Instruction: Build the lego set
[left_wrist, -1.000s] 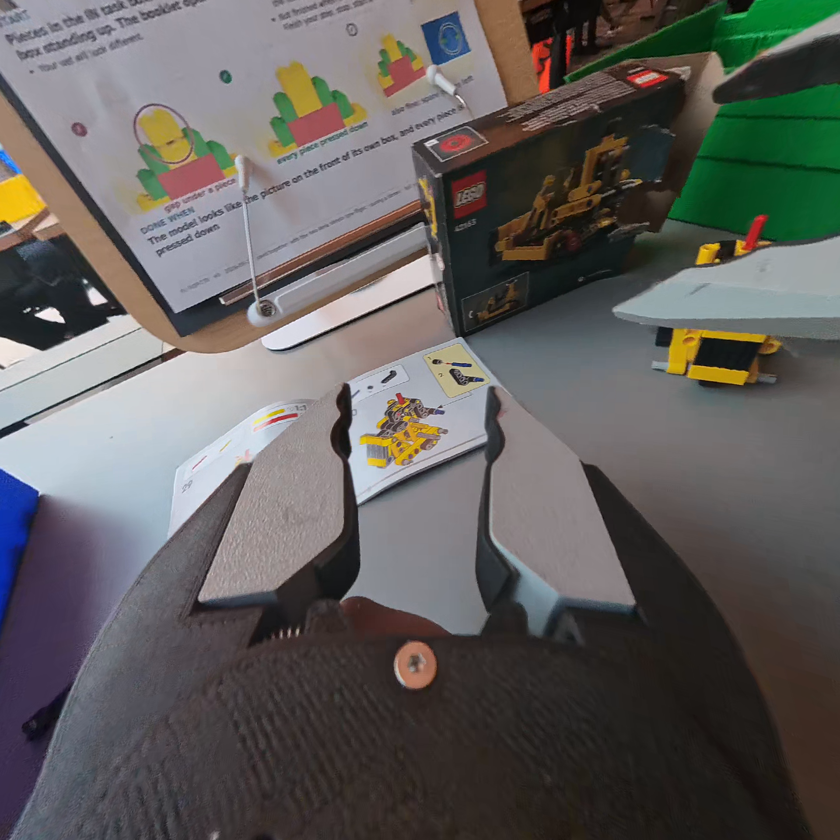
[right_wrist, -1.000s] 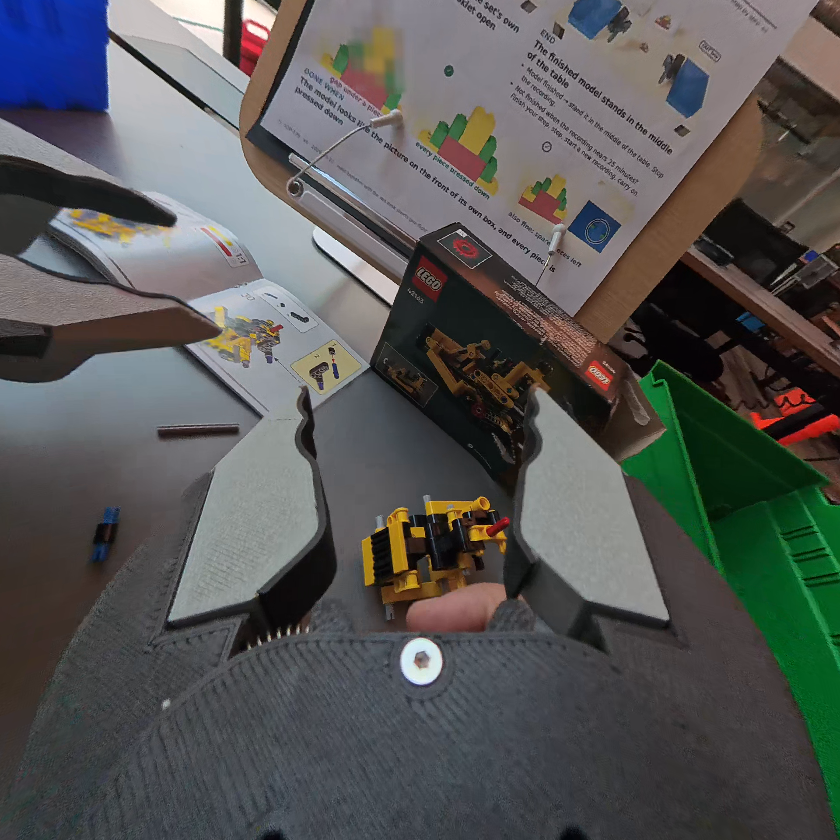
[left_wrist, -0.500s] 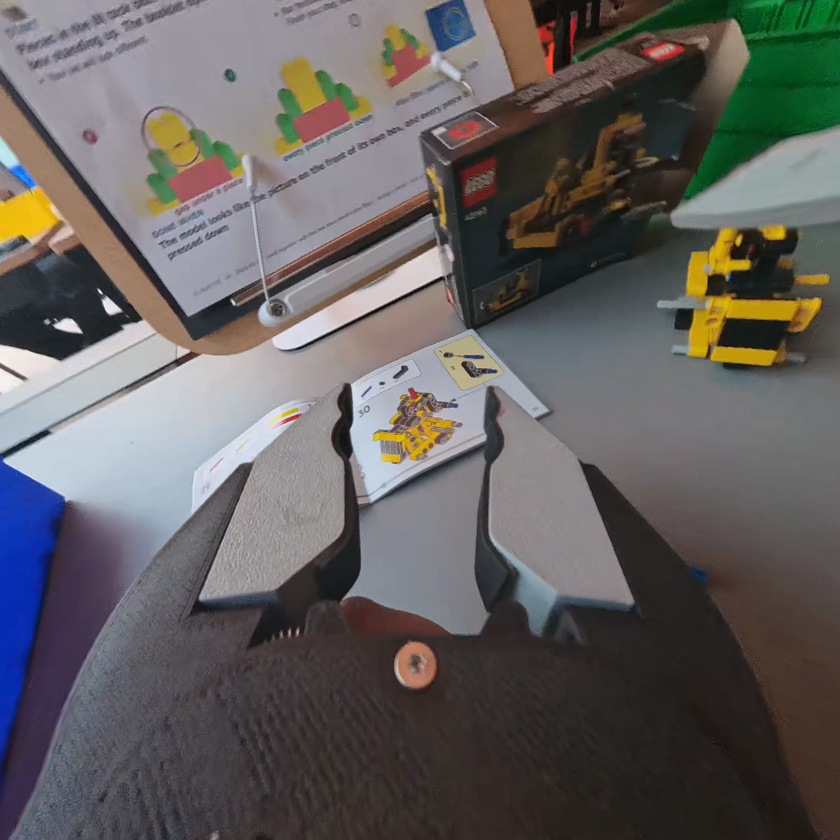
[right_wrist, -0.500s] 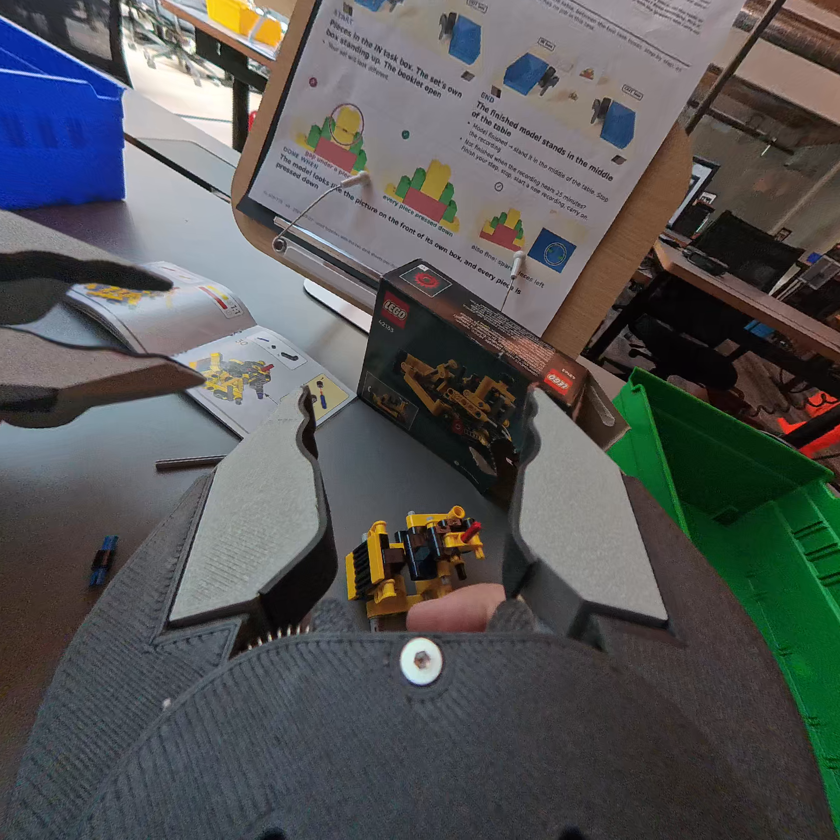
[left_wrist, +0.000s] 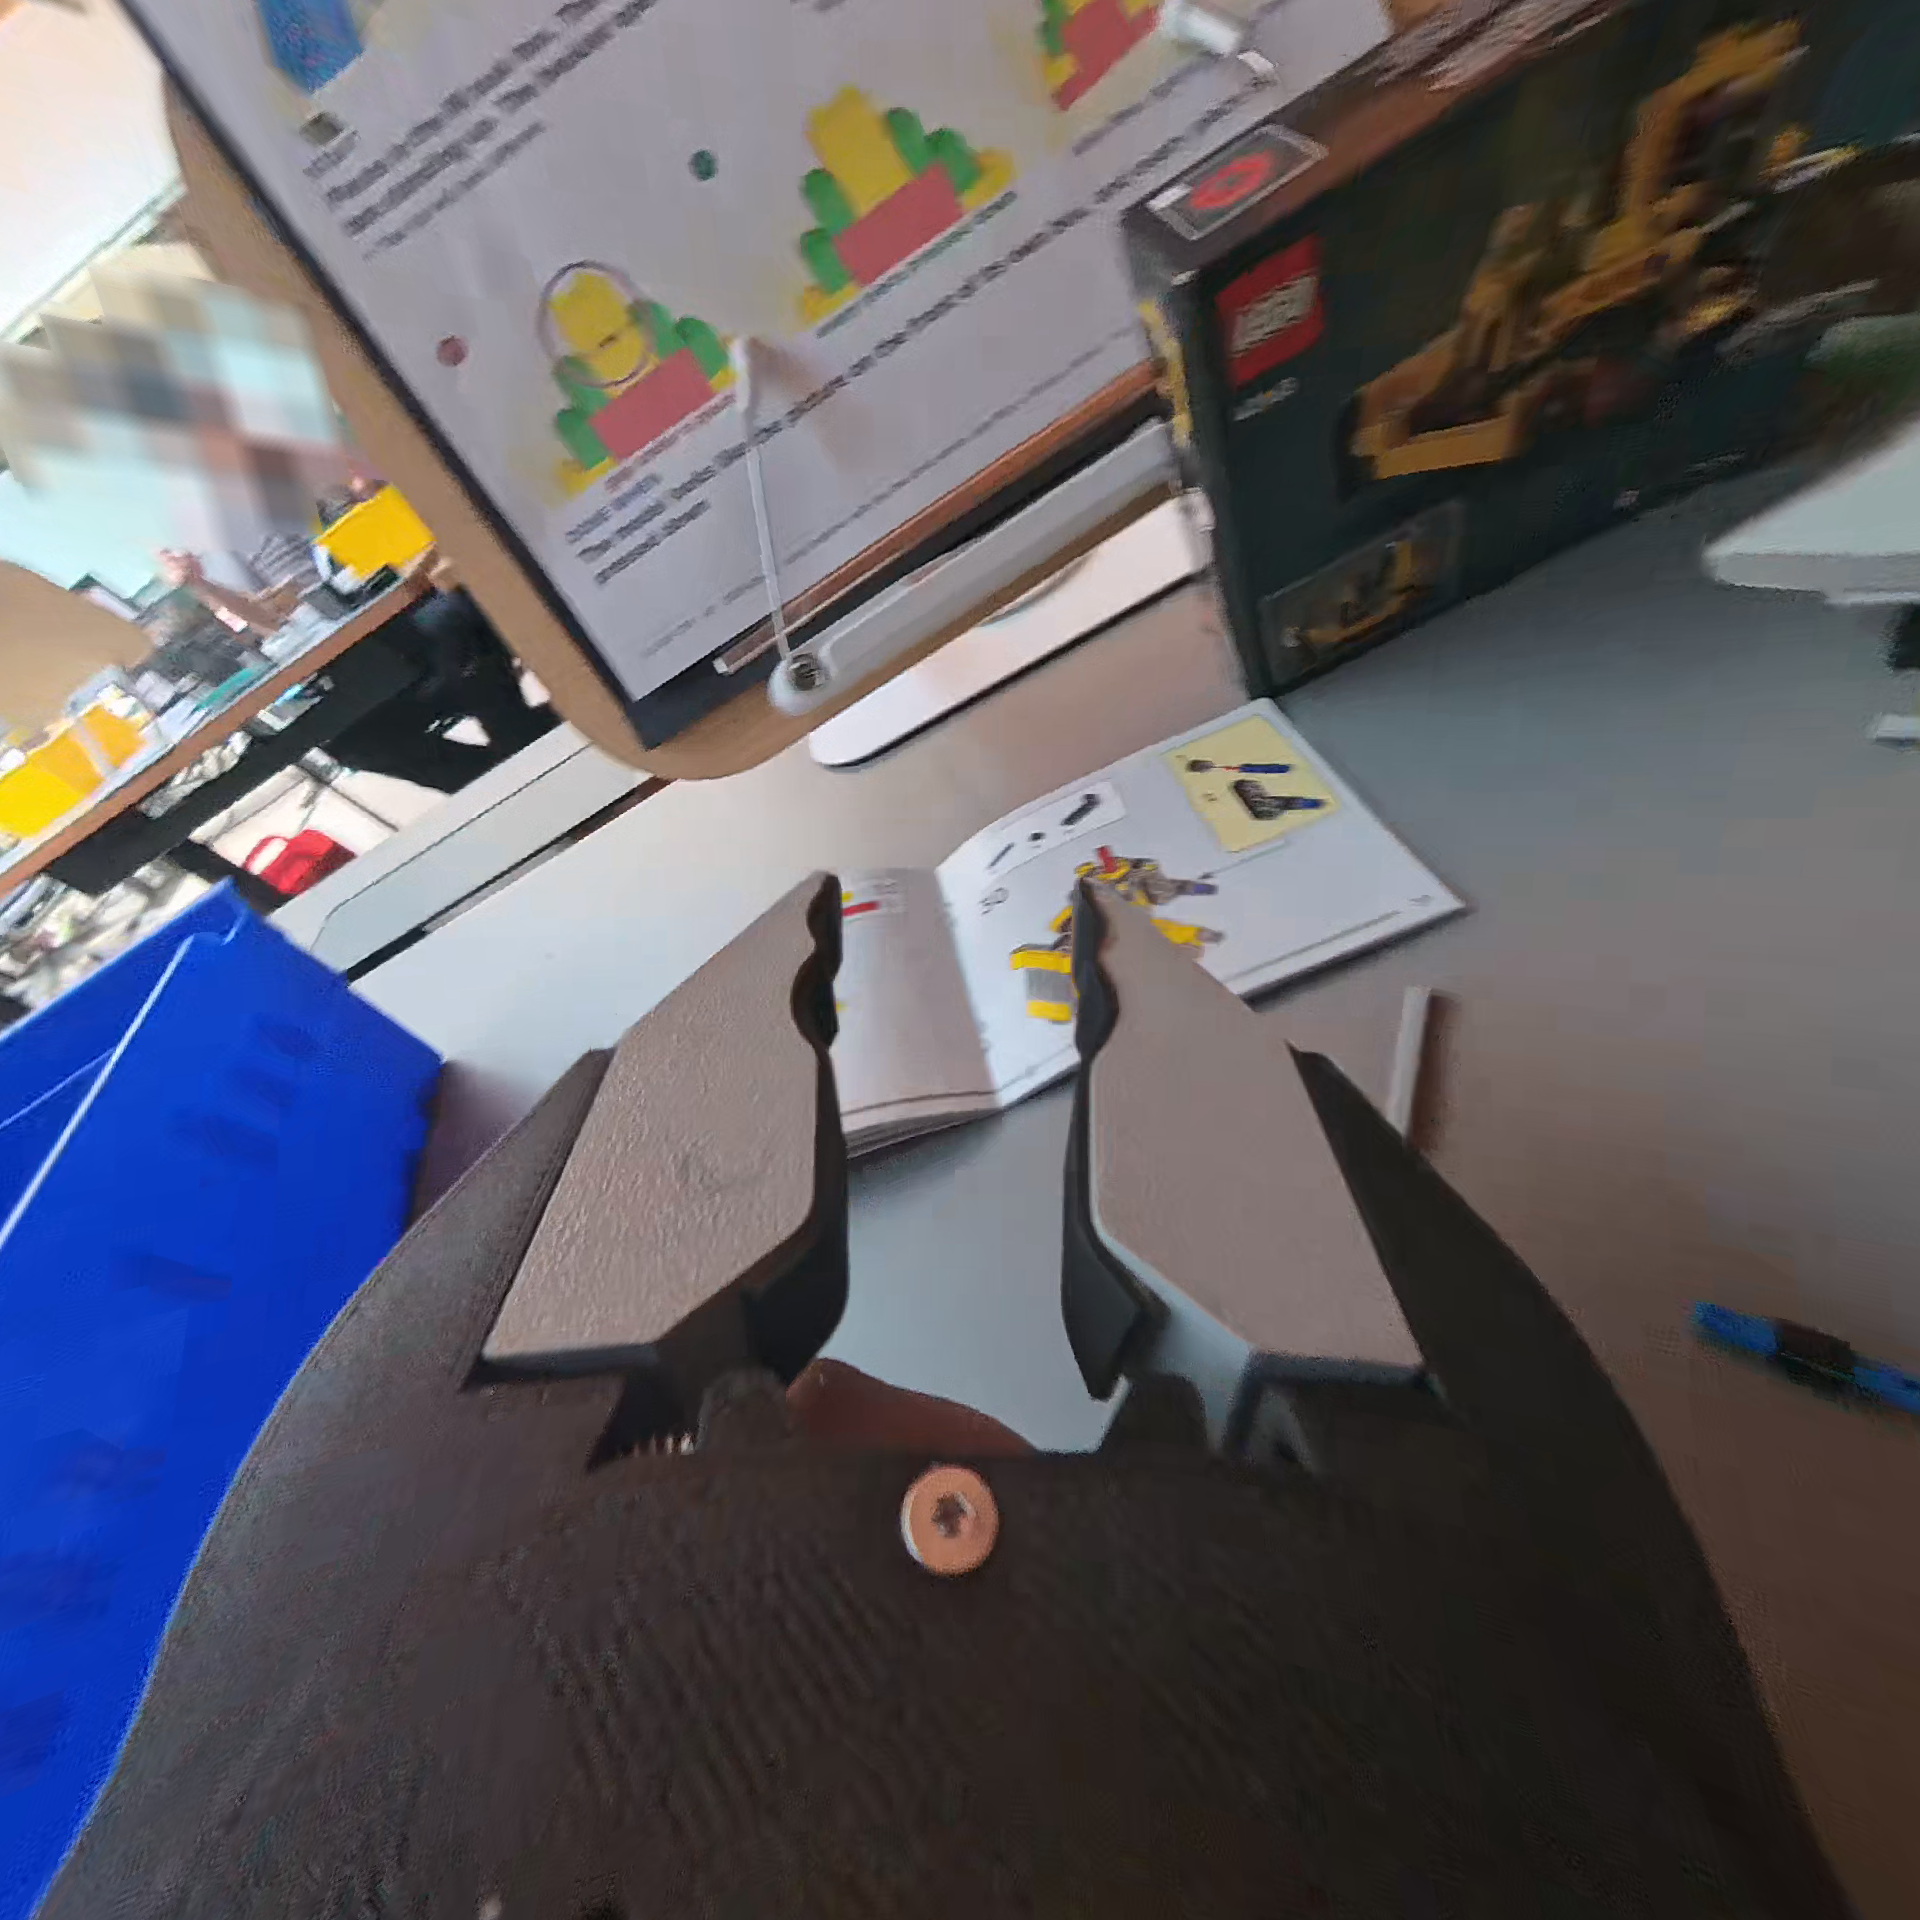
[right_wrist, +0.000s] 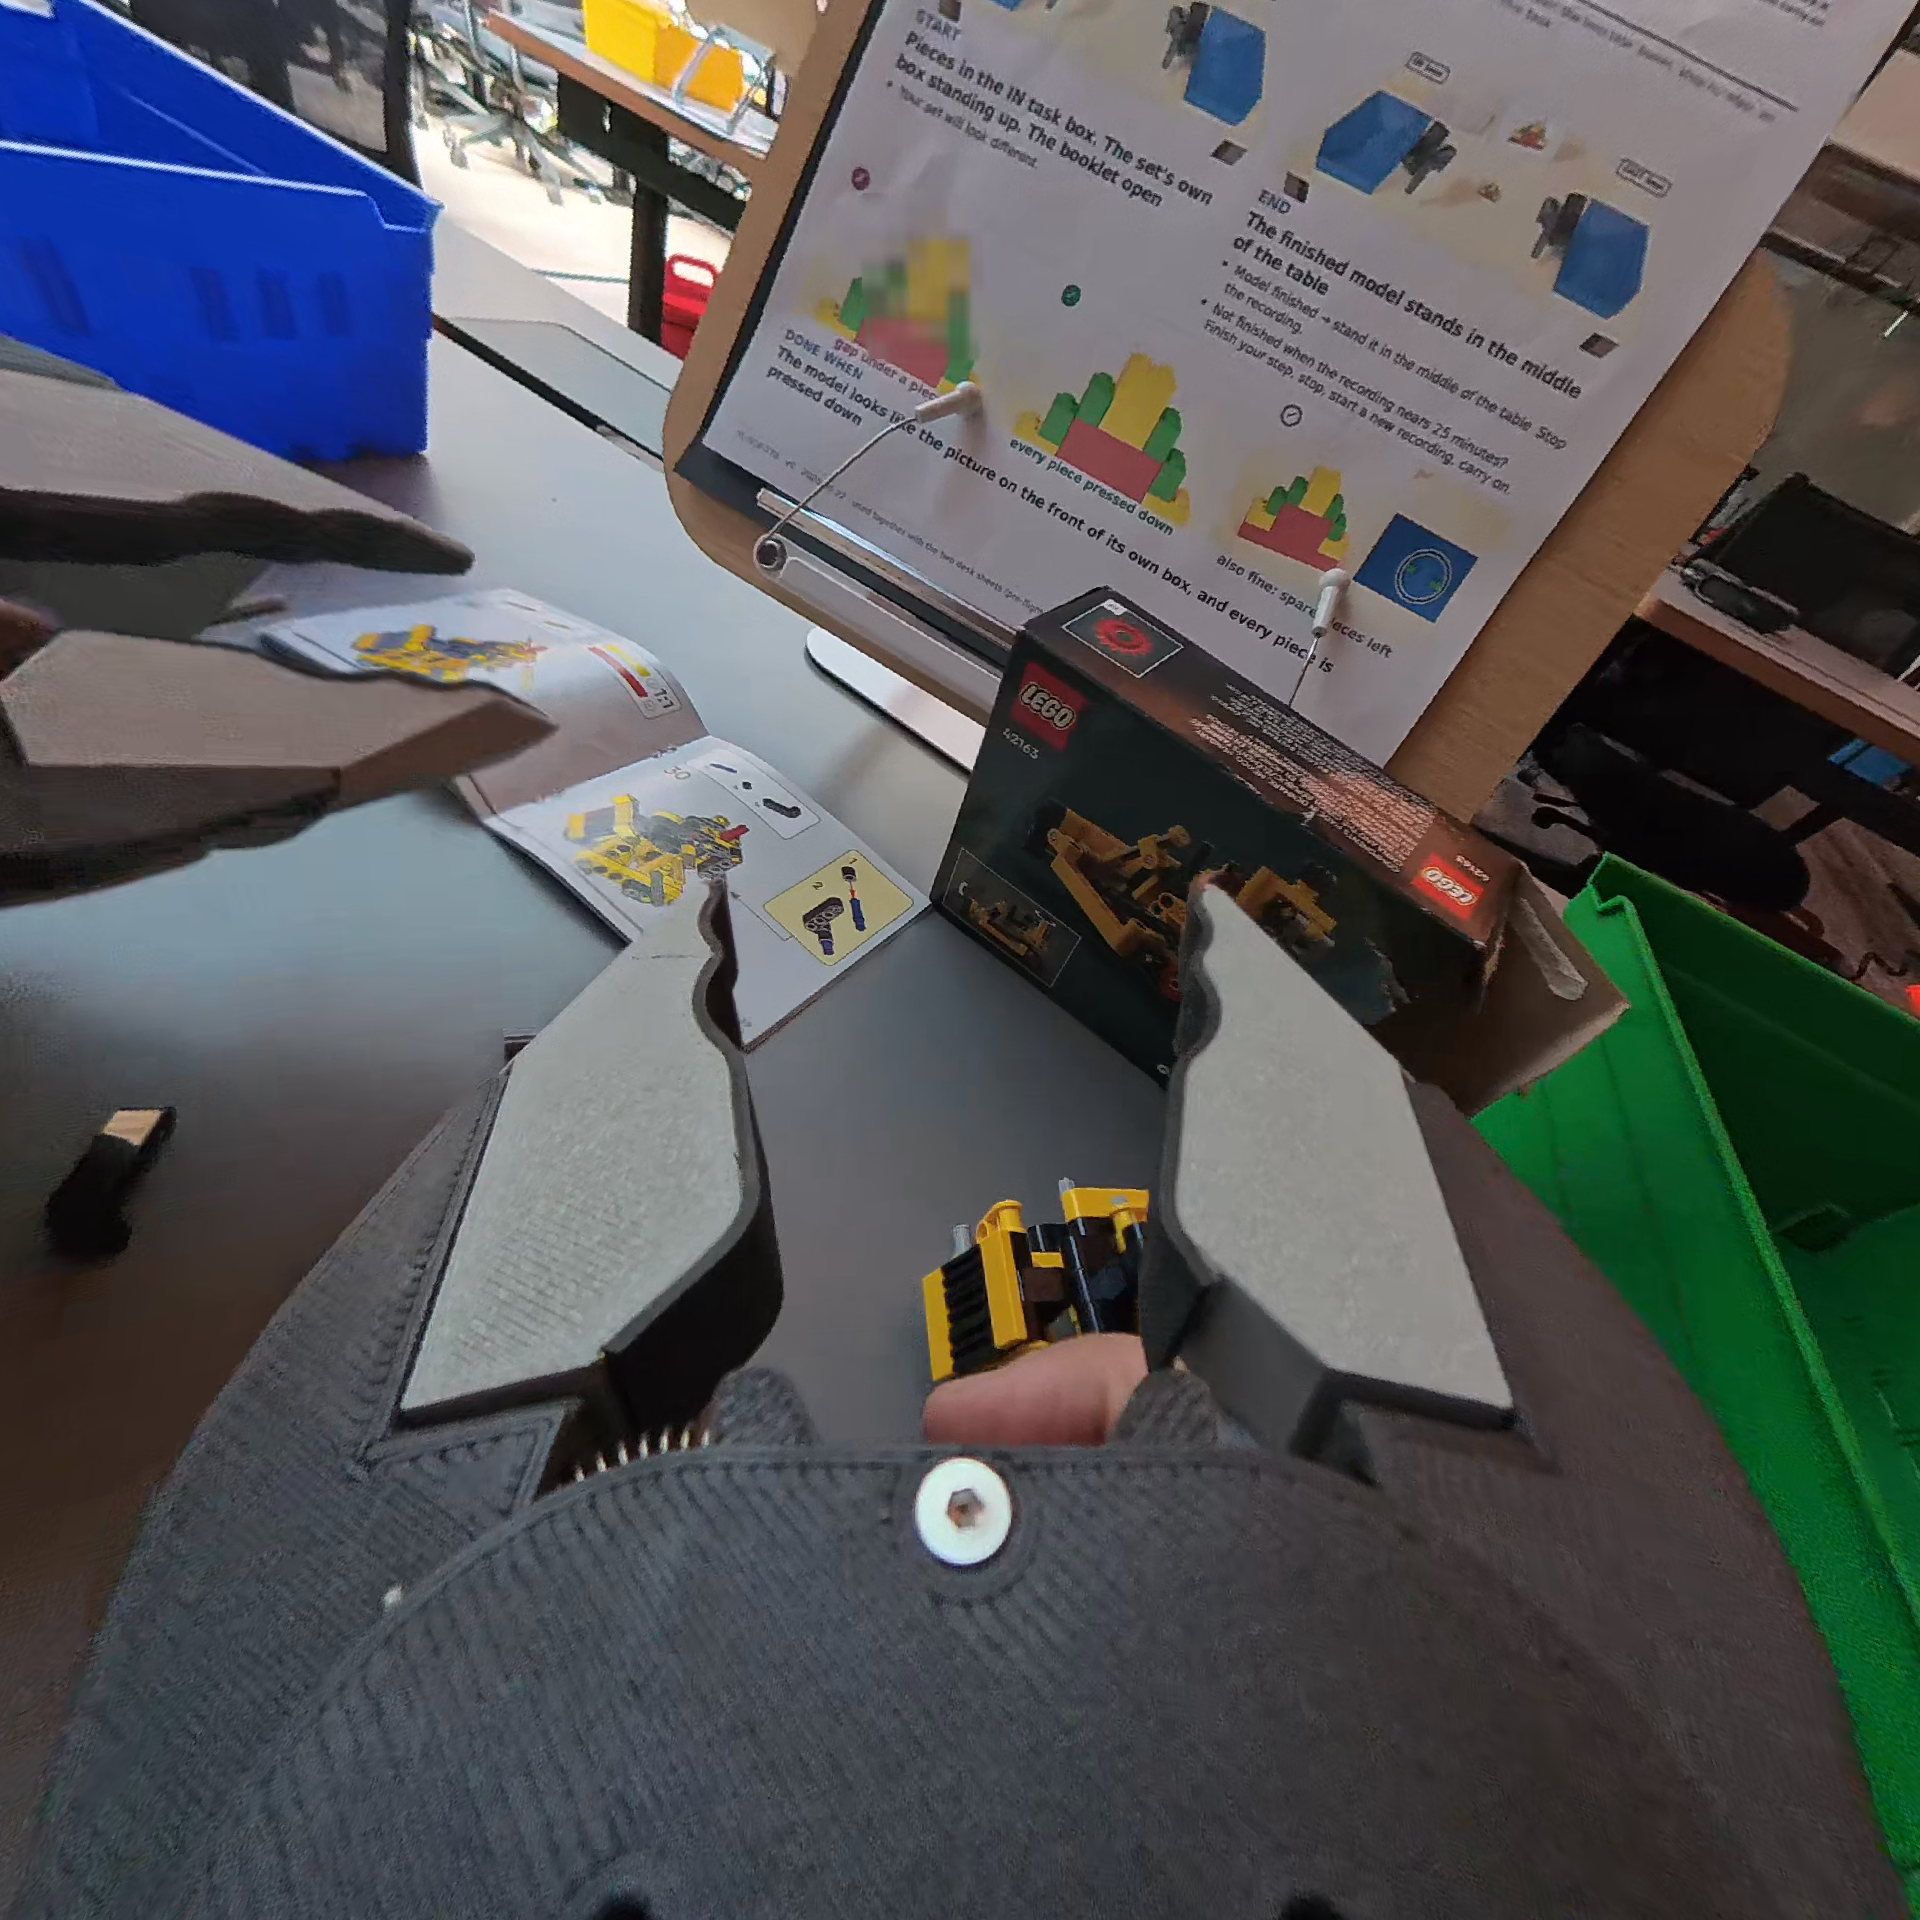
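A blue bin (left_wrist: 187, 1247) is seen at the far left, with the left gripper (left_wrist: 951, 935) beside it, its fingers parted and nothing between them. It is pointed at the open booklet (left_wrist: 1299, 831), laid flat and probably kept open for reading the next step. A pale rod (left_wrist: 1410, 1049) and a blue and black pin (left_wrist: 1813, 1356) lie loose on the table (left_wrist: 1558, 727), presumably waiting to be fitted. The box (left_wrist: 1507, 343) is stood upright behind, likely as a picture reference.

Only in the right wrist view is the yellow model (right_wrist: 1029, 1283) shown: it rests on the table between the spread fingers of the right gripper (right_wrist: 956, 914), close beside the right finger, ungripped. A green bin (right_wrist: 1766, 1195) at the far right appears there too.
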